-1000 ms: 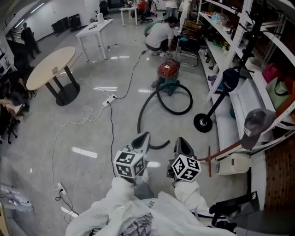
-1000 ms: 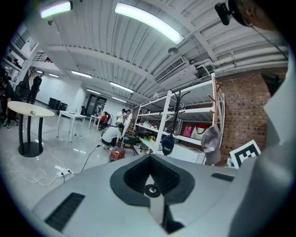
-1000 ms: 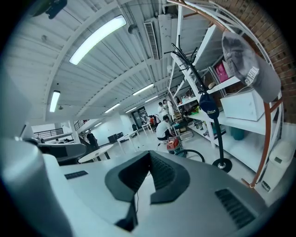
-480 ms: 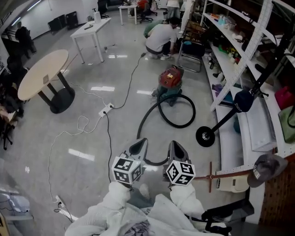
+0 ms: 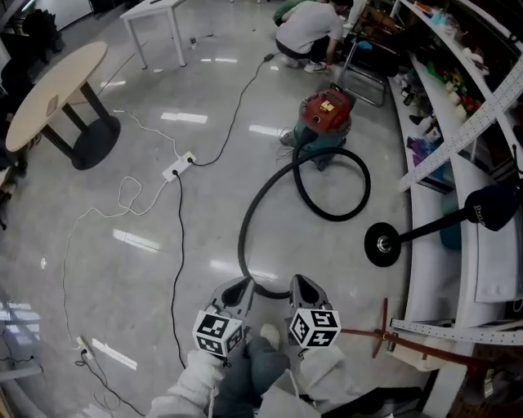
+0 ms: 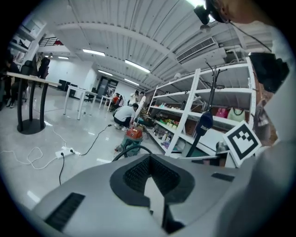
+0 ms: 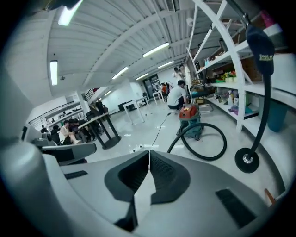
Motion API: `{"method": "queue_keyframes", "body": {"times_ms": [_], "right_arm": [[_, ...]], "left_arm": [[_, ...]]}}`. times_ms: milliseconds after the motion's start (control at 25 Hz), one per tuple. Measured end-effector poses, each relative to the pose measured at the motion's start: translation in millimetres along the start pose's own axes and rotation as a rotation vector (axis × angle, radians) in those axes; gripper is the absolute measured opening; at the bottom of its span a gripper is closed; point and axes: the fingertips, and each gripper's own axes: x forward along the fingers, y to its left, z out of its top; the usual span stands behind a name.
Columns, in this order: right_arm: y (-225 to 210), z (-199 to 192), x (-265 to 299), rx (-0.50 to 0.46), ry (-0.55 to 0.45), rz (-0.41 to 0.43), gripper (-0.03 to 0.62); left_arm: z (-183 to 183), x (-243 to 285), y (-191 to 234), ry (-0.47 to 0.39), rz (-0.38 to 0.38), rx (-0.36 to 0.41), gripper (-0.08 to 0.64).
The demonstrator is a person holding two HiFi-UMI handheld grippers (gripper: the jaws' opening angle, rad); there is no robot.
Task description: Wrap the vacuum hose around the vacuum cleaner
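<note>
The vacuum cleaner (image 5: 327, 114), red on top with a teal body, stands on the floor ahead of me. Its black hose (image 5: 245, 220) makes a loop beside it, then curves back along the floor; its end lies between and just ahead of my two grippers. My left gripper (image 5: 242, 287) and right gripper (image 5: 301, 285) hang side by side above the floor, both shut and holding nothing. The left gripper view shows shut jaws (image 6: 149, 157) with the vacuum (image 6: 134, 138) far ahead. In the right gripper view the jaws (image 7: 149, 152) are shut too, with the vacuum (image 7: 190, 114) and hose loop (image 7: 208, 155) beyond.
A stand with a round black base (image 5: 382, 245) sits right of the hose, beside white shelving (image 5: 458, 163). A power strip (image 5: 176, 170) with trailing cables lies to the left, near a round table (image 5: 53, 90). A person (image 5: 310, 24) crouches behind the vacuum.
The view has advanced toward the vacuum and tilted further down. Both grippers stay shut and side by side, and the hose end now lies right at their tips.
</note>
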Motion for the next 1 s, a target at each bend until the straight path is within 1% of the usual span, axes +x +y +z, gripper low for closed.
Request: {"method": "queue_keyframes", "body": {"times_ms": [40, 120, 240, 280, 360, 400, 520, 600, 680, 800, 920, 1000], "right_arm": [[-9.7, -32.8, 29.2, -0.017, 0.026, 0.012, 0.014], [-33.4, -111.3, 85.6, -0.054, 0.089, 0.045, 0.015], [-90.0, -240.1, 168.7, -0.119, 0.184, 0.076, 0.019], [-110.1, -281.9, 196.1, -0.127, 0.212, 0.083, 0.032], [-141.9, -359.8, 247.4, -0.147, 0.276, 0.110, 0.088], [-152.6, -394.8, 270.5, -0.184, 0.313, 0.129, 0.124], [-166.8, -479.7, 323.2, -0.382, 0.443, 0.214, 0.164], [-169.2, -518.5, 339.9, -0.486, 0.520, 0.260, 0.186], [-169.3, -545.4, 342.9, -0.534, 0.592, 0.283, 0.192], [-164.4, -563.4, 333.9, -0.584, 0.697, 0.321, 0.192], [-162.6, -570.6, 327.6, -0.639, 0.742, 0.356, 0.192], [-159.3, -574.3, 323.9, -0.661, 0.768, 0.411, 0.192]], "left_arm": [[-32.7, 18.0, 22.0, 0.007, 0.000, 0.001, -0.003], [-102.3, 55.2, 66.1, 0.015, -0.015, 0.009, -0.003], [-202.0, 116.0, 124.2, 0.010, -0.081, 0.070, -0.003], [-233.5, 133.9, 143.0, 0.007, -0.100, 0.102, -0.003], [-294.7, 162.5, 183.0, -0.004, -0.111, 0.152, -0.003], [-322.6, 173.8, 203.1, -0.017, -0.105, 0.155, -0.003], [-390.6, 203.3, 250.9, -0.053, -0.065, 0.108, -0.003], [-424.2, 219.4, 264.7, -0.037, -0.047, 0.072, -0.003], [-442.2, 226.2, 265.7, -0.014, -0.050, 0.042, -0.003], [-441.4, 227.7, 254.9, 0.004, -0.074, 0.041, -0.003], [-439.5, 224.7, 246.5, 0.019, -0.090, 0.066, -0.003], [-441.2, 222.2, 247.2, 0.023, -0.085, 0.070, -0.003]]}}
